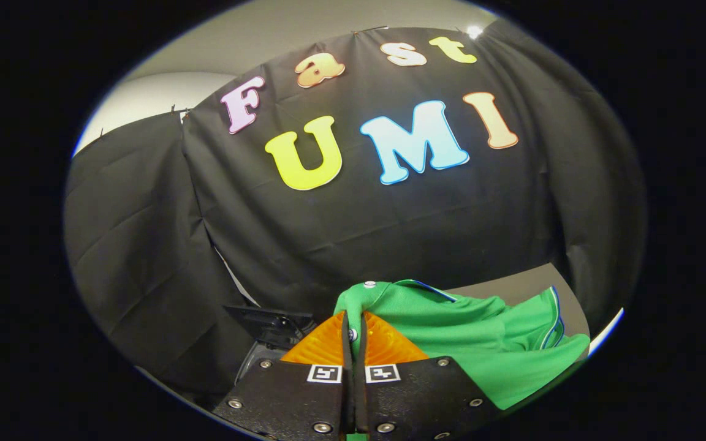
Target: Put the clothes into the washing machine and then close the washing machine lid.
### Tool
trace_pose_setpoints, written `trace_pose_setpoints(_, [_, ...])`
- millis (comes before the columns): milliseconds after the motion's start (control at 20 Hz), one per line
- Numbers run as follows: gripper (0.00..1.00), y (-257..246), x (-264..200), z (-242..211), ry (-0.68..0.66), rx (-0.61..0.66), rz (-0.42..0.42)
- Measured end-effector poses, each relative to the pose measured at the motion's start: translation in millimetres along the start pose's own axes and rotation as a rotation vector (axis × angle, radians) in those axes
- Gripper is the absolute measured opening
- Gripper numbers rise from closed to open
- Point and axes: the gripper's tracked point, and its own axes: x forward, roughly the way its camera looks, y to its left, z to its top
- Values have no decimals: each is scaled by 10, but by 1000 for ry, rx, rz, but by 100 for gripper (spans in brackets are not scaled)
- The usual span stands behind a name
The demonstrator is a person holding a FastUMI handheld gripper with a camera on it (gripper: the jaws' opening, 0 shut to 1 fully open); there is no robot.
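Observation:
A green garment (482,343) with a blue-and-white trimmed collar and small white buttons hangs from my gripper (353,324), lifted off the surface. Both fingers are pressed together on a fold of the green cloth near its buttoned placket. The cloth drapes away beyond and to the right of the fingers. To the left of the fingers, lower down, a dark part of the washing machine (270,327) shows with a grey rim below it; its opening is hidden behind the fingers.
The black cloth wall (359,233) stands close behind the garment. A pale grey tabletop (531,285) shows beyond the garment on the right, with a lit edge at its far right.

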Motion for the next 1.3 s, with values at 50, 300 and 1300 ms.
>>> trace_pose_setpoints(50, [0,118,-22,13,-8,-2,10])
trace_pose_setpoints(300, [0,624,-43,30,-33,-8,52])
trace_pose_setpoints(1300, [0,2307,422,-620,23,-50,212])
